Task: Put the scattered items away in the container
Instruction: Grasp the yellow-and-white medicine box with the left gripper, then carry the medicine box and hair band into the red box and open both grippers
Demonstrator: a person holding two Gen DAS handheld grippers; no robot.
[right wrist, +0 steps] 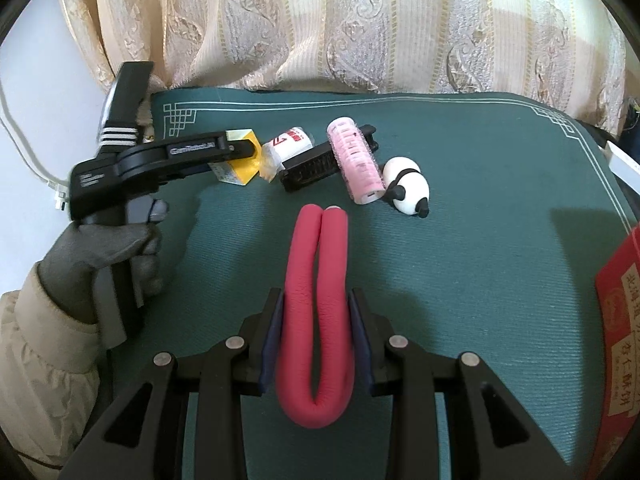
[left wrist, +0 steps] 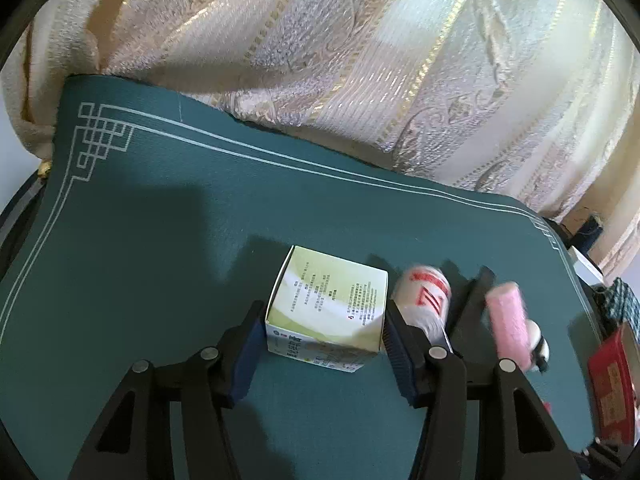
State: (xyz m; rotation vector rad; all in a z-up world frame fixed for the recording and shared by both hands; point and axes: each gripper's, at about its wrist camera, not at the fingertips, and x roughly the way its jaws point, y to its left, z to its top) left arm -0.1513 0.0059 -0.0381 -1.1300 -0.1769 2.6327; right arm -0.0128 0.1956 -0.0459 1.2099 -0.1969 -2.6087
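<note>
Folded double, the red foam curler (right wrist: 316,320) sits clamped between the pads of the right tongs (right wrist: 316,312), its two ends pointing away over the green desk mat (right wrist: 480,240). At the right edge stands the red container (right wrist: 618,340), well apart from the other things. The left tongs (left wrist: 322,320) straddle a small green-and-white box (left wrist: 332,304); both pads lie against its sides, gripping it. Just beside it rests a white roll with red print (left wrist: 426,294), then a black comb (right wrist: 316,164), a pink hair roller (right wrist: 356,160) lying across the comb, and a panda figure (right wrist: 406,186). A grey-gloved hand (right wrist: 116,256) holds the left tool. Patterned curtains (right wrist: 360,32) hang behind.
</note>
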